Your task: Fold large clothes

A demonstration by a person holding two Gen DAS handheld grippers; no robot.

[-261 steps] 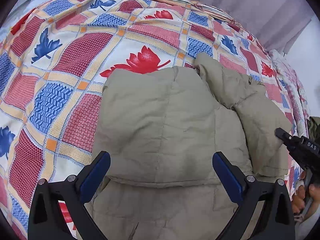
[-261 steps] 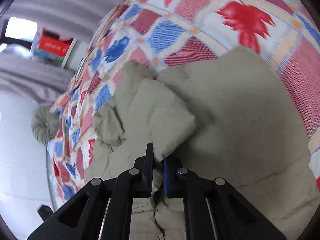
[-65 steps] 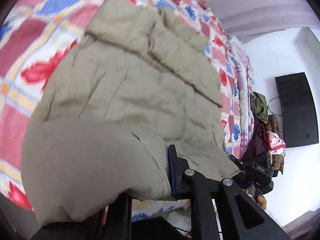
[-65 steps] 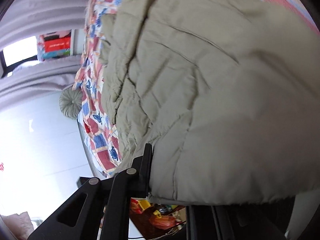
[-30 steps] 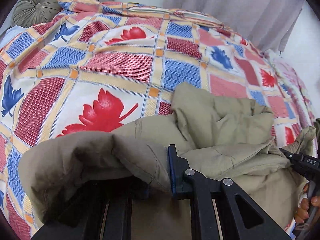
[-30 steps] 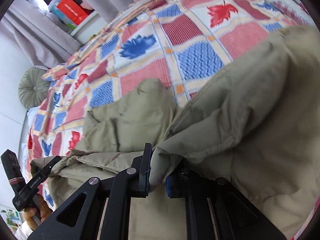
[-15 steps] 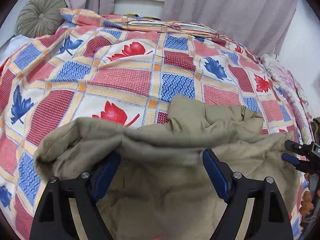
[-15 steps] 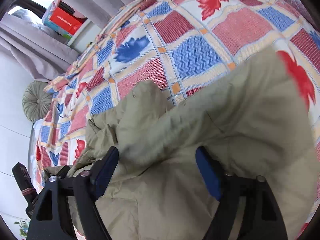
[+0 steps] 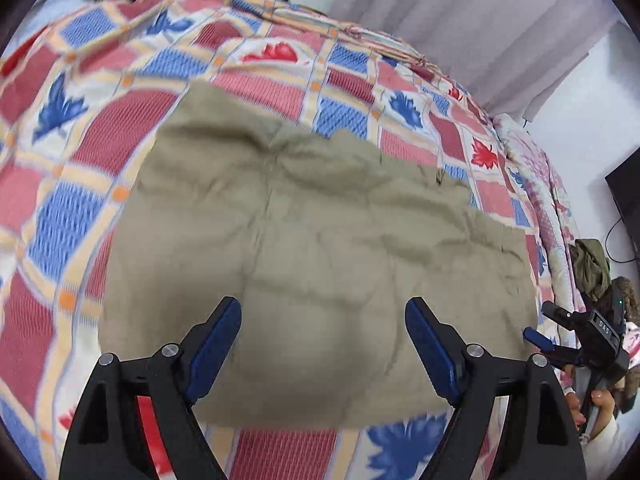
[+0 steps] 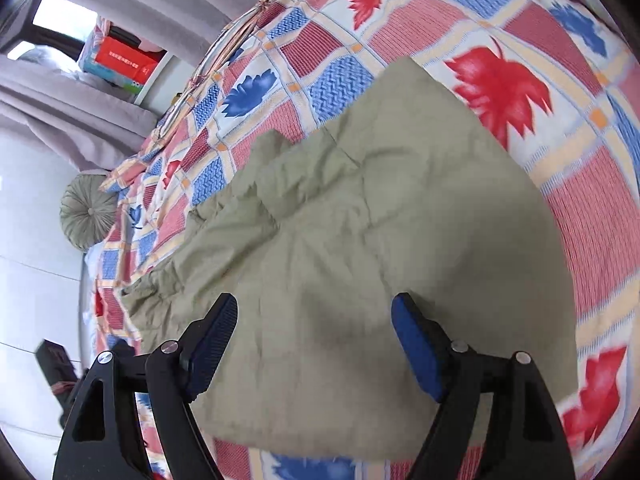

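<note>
A large olive-khaki padded garment (image 9: 320,248) lies folded into a flat block on the patterned bedspread (image 9: 72,168). It fills the middle of the right wrist view (image 10: 380,248) too. My left gripper (image 9: 322,344) is open and empty, above the garment's near edge. My right gripper (image 10: 312,340) is open and empty, also above the near edge. The right gripper shows at the right edge of the left wrist view (image 9: 560,332), beside the garment's right corner.
A round green cushion (image 10: 86,210) lies at the far end of the bed. Grey curtains (image 9: 460,20) and a shelf with a red box (image 10: 124,60) stand behind. Clothes (image 9: 592,264) hang right of the bed. A dark screen (image 9: 628,200) hangs on the wall.
Both grippers, shut on the garment's edge a second ago, opened and let it go. The garment has settled flat on the bed, and both grippers have drawn back toward its near edge.
</note>
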